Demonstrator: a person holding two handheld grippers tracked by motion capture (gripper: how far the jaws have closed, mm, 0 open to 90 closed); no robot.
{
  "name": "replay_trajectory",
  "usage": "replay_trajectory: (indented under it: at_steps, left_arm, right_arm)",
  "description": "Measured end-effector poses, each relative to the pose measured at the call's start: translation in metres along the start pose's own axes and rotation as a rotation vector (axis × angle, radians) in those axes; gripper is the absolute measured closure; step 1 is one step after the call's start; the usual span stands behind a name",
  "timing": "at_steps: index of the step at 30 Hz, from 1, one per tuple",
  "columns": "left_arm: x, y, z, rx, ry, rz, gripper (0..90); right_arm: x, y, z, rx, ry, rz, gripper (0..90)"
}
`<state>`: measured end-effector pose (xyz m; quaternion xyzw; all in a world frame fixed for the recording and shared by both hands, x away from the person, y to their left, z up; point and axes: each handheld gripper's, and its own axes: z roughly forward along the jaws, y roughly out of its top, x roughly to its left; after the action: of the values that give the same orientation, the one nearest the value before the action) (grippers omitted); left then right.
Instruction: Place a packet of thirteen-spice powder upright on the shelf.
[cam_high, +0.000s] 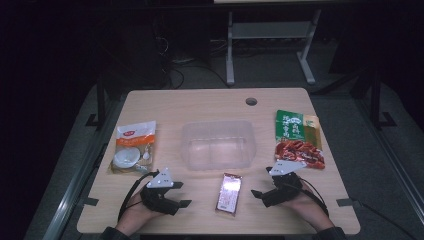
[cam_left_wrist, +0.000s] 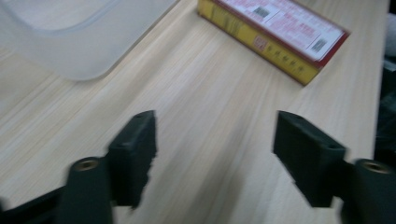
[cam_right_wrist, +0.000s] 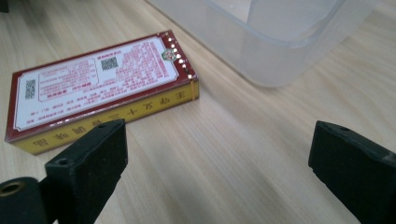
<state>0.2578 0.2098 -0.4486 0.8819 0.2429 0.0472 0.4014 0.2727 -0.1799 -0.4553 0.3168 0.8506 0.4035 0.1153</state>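
Your left gripper (cam_high: 181, 194) and right gripper (cam_high: 261, 182) — jaws spread, empty — flank the flat red-and-yellow printed box (cam_high: 229, 193).

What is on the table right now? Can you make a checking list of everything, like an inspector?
Surface: light wooden table, with a round hole near its far edge.
Job's things: clear plastic tub in the middle, looks empty; flat red and yellow box lying in front of it; orange and white packet at left; green and red packet at right.
Clutter: nothing seen.
Grippers: left gripper and right gripper both open, holding nothing, either side of the box.
Cables: black cable loops from the left gripper.
Surroundings: dark room; grey metal stand behind the table.
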Motion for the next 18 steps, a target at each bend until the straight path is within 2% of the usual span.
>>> replay_trajectory:
  at_steps: [1,5,7,9,12,13,18]
  left_arm:
    - [-0.001,0.004,0.0,-0.005,-0.001,-0.013,40.6]
    - [-0.007,0.014,0.003,-0.012,-0.021,-0.018,53.5]
    - [-0.01,0.017,0.004,-0.014,-0.026,-0.014,56.3]
    - [-0.014,0.022,0.009,-0.005,-0.051,-0.013,66.7]
    - [-0.015,0.025,0.013,-0.001,-0.068,-0.018,75.9]
    - [-0.017,0.029,0.017,-0.005,-0.088,-0.018,80.0]
    - [-0.022,0.038,0.025,-0.007,-0.115,-0.005,88.1]
  right_arm:
    - [0.0,0.0,0.0,0.002,0.0,0.004,5.6]
    - [0.004,0.001,0.0,-0.002,-0.002,-0.005,6.0]
    - [0.004,0.001,0.0,-0.005,-0.006,-0.006,6.1]
    - [0.004,0.001,0.0,0.0,-0.002,-0.002,6.4]
    - [0.003,0.001,0.001,0.008,-0.003,0.011,6.5]
    - [0.002,0.001,0.001,0.008,-0.002,0.016,6.6]
    - [0.001,0.001,0.001,0.008,0.004,0.018,6.8]
